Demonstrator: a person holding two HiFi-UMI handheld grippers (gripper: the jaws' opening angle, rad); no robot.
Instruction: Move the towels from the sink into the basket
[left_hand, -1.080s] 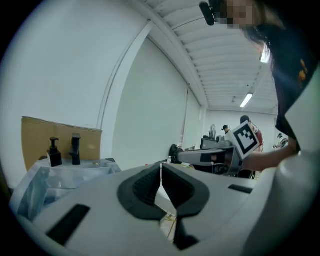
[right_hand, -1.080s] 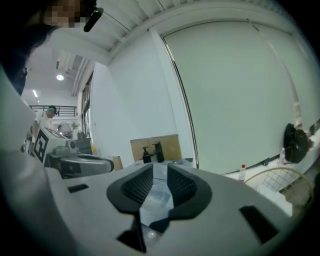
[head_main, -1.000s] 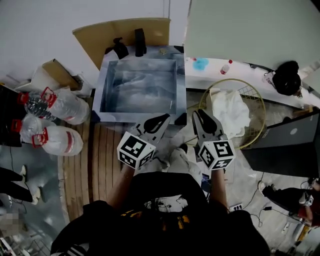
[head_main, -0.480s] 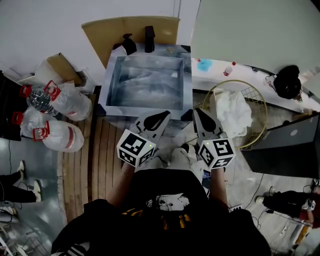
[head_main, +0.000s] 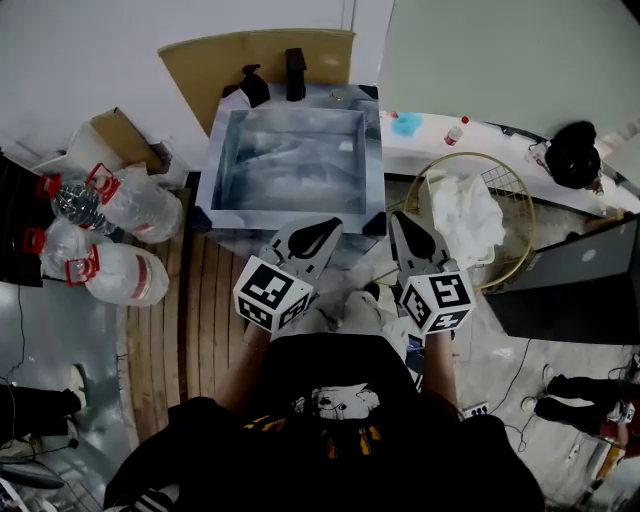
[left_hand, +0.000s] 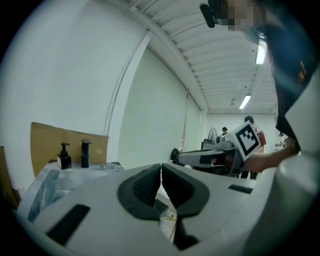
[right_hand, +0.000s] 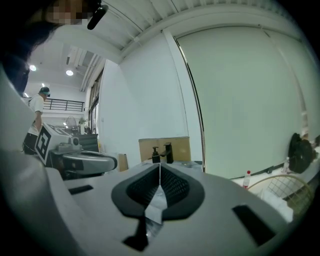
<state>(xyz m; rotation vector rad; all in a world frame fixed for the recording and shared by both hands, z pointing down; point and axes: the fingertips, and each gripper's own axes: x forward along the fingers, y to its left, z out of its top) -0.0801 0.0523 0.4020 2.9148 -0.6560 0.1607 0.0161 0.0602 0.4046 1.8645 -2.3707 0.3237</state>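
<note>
The white crumpled towels (head_main: 462, 215) lie heaped in the round gold wire basket (head_main: 500, 185), which stands just to the right of the square grey steel sink (head_main: 290, 219). The basin shows only pale streaks. From the head view I cannot tell whether these are reflections or a last cloth lying flat on the bottom.

The left gripper (head_main: 333, 229) hangs at the sink's near rim with its jaws pressed together on nothing. The right gripper (head_main: 401, 221) is at the sink's near right corner, between sink and basket, and is likewise closed and empty.

The towels look soft and limp, and probably light unless they are wet from the sink, when they would sag and cling. They give no stiff edge to grab. The best hold is a raised fold or bunched ridge, pinched deep between the pads. The loose ends will trail, so any lift must clear the sink's rim.
</note>
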